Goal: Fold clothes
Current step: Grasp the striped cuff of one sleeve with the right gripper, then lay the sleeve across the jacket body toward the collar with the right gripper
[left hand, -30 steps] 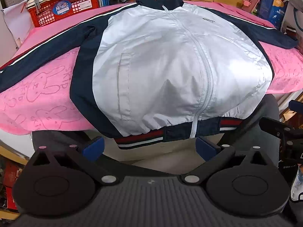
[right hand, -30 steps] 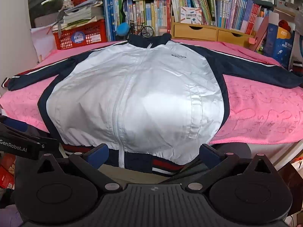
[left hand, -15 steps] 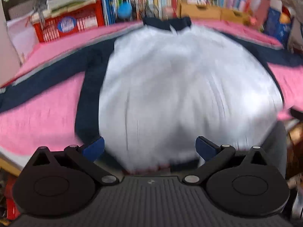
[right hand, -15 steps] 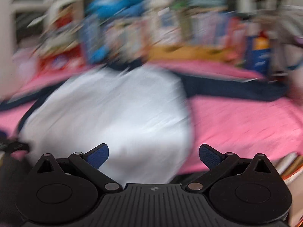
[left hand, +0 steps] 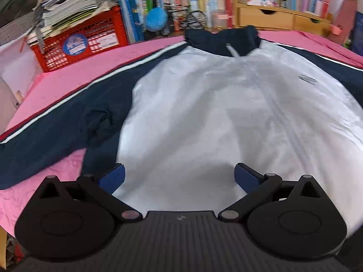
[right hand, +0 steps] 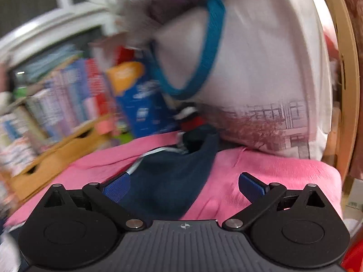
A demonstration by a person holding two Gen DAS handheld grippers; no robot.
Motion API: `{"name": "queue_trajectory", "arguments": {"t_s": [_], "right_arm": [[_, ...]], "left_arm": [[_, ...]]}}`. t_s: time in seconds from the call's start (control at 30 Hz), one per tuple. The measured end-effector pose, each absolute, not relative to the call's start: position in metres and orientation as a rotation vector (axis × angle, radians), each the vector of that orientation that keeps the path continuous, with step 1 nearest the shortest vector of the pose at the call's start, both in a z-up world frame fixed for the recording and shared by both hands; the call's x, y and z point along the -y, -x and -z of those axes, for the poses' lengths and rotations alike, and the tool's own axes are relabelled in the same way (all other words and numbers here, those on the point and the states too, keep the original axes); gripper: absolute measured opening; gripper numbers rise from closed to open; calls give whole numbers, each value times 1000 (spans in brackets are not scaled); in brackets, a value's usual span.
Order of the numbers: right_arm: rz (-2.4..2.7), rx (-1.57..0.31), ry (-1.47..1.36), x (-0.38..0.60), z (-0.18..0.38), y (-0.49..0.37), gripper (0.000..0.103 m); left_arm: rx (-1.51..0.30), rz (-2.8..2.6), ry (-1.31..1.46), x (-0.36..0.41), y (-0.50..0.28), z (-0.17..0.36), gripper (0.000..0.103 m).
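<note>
Left gripper (left hand: pixel 179 176): jaws spread wide, nothing between them. It hangs over the white front panel of the jacket (left hand: pixel 226 117), which fills the view ahead of the jaws; whether the pads touch the cloth I cannot tell.

Right gripper (right hand: pixel 183 188): jaws equally wide, holding nothing. The navy right sleeve (right hand: pixel 172 176) runs forward from between the jaws, its cuff end ahead of them, near a white bag (right hand: pixel 261 79). View is motion-blurred, so I cannot make out contact.

Outward from the left jaws: left sleeve (left hand: pixel 52 133) stretched out past the left pad, collar (left hand: pixel 221 39) at the far end, all flat on the pink cover (left hand: pixel 74 79).

Progress, my judgement: no fold made. Jacket lies zipped, face up, fully spread. Both sleeves and the body fold remain; the right sleeve looks first.
</note>
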State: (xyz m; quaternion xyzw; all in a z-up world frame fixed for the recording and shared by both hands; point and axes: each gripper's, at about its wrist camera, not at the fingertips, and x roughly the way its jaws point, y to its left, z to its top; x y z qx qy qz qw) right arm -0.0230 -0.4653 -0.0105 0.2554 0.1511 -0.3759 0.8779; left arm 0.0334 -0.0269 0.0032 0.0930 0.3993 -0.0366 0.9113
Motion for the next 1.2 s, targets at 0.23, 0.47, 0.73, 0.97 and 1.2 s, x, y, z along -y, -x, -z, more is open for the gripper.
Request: {"name": "queue_trajectory", "arguments": {"t_s": [0.23, 0.47, 0.73, 0.97, 1.2], "right_arm": [[840, -457, -437, 487, 19, -38, 10], [304, -336, -95, 298, -40, -81, 8], [-417, -503, 294, 35, 16, -102, 8], [-459, -566, 354, 20, 36, -93, 50], [-512, -525, 85, 72, -3, -63, 71]], "left_arm": [[-815, -11, -143, -8, -53, 1, 103], [-819, 11, -19, -36, -61, 9, 103], [-702, 70, -19, -45, -49, 21, 103], [-640, 103, -22, -47, -45, 26, 103], [-632, 121, -17, -51, -44, 27, 103]]}}
